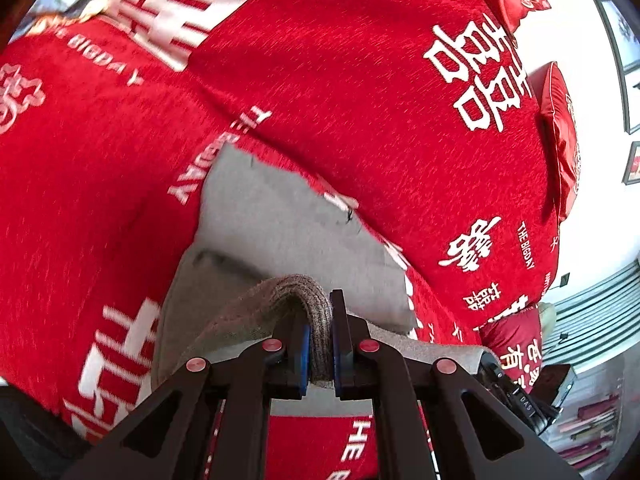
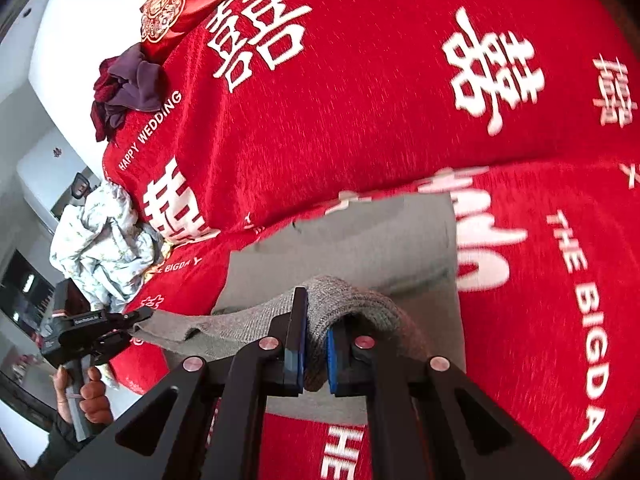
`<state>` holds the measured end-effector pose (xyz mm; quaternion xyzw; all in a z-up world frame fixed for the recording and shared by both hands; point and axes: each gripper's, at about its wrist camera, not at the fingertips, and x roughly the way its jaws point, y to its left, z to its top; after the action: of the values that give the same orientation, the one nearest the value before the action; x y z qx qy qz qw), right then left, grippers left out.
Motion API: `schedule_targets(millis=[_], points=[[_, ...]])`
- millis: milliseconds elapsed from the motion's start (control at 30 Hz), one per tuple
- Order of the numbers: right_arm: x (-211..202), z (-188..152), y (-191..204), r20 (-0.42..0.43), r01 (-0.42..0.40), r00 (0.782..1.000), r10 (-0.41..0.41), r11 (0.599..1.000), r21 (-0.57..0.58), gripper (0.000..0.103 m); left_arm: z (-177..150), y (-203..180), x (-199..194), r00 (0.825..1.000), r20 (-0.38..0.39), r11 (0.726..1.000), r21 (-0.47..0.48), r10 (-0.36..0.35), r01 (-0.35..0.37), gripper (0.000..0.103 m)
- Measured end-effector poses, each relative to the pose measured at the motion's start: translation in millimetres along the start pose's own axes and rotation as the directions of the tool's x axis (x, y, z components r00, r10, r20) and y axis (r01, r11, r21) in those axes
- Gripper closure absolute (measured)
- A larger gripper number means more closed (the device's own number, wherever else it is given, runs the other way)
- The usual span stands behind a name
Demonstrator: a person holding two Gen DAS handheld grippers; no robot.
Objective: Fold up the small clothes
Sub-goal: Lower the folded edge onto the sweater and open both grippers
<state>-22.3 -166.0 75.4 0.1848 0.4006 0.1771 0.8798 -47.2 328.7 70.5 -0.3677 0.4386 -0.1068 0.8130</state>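
A red bedspread printed with white characters fills the background. Ahead of both grippers lies the grey garment, its near ribbed hem raised off the bed. The left gripper is clamped on one part of that hem, the right gripper on another. The knit looks soft, light and floppy; it will likely sag between the grips, so the thick ribbed edge, near the corners, seems the surest hold.
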Motion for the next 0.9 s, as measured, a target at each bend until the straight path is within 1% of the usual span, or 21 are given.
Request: schedule_targets(millis=[133, 267, 433, 533, 633, 733, 800, 867, 900], points=[[15, 23, 3, 0.015, 0.034, 0.999, -0.033, 0.999, -0.021, 0.095, 25, -11, 13, 1.000, 0.010, 0.999, 0.027, 0.021, -0.022, 0.094], [45, 48, -2, 0.011, 0.072, 0.997, -0.072, 0.997, -0.023, 0.095, 54, -16, 40, 0.999, 0.006, 0.998, 0.026, 0.051, -0.051, 0.094], [98, 75, -17, -0.023, 0.129, 0.991, -0.129, 0.992, -0.015, 0.095, 90, -15, 89, 0.995, -0.017, 0.994, 0.027, 0.102, -0.102, 0.094], [130, 86, -30, -0.048, 0.168, 0.985, -0.168, 0.986, 0.005, 0.095, 108, -15, 128, 0.987, -0.044, 0.988, 0.047, 0.152, -0.150, 0.094], [165, 90, -46, -0.096, 0.211, 0.973, -0.208, 0.977, 0.026, 0.095, 118, -13, 168, 0.973, -0.076, 0.974, 0.077, 0.220, -0.214, 0.094], [202, 90, -62, -0.163, 0.261, 0.953, -0.255, 0.965, 0.022, 0.095, 123, -3, 207, 0.948, -0.124, 0.954, 0.099, 0.294, -0.283, 0.094], [222, 91, -70, -0.193, 0.283, 0.942, -0.274, 0.959, 0.018, 0.095, 125, 6, 227, 0.933, -0.161, 0.945, 0.101, 0.323, -0.310, 0.094], [236, 92, -77, -0.222, 0.280, 0.938, -0.265, 0.959, 0.037, 0.095, 128, 16, 240, 0.923, -0.188, 0.942, 0.085, 0.335, -0.324, 0.094], [245, 93, -84, -0.247, 0.269, 0.937, -0.245, 0.961, 0.068, 0.095, 129, 20, 245, 0.920, -0.207, 0.943, 0.072, 0.334, -0.326, 0.094]])
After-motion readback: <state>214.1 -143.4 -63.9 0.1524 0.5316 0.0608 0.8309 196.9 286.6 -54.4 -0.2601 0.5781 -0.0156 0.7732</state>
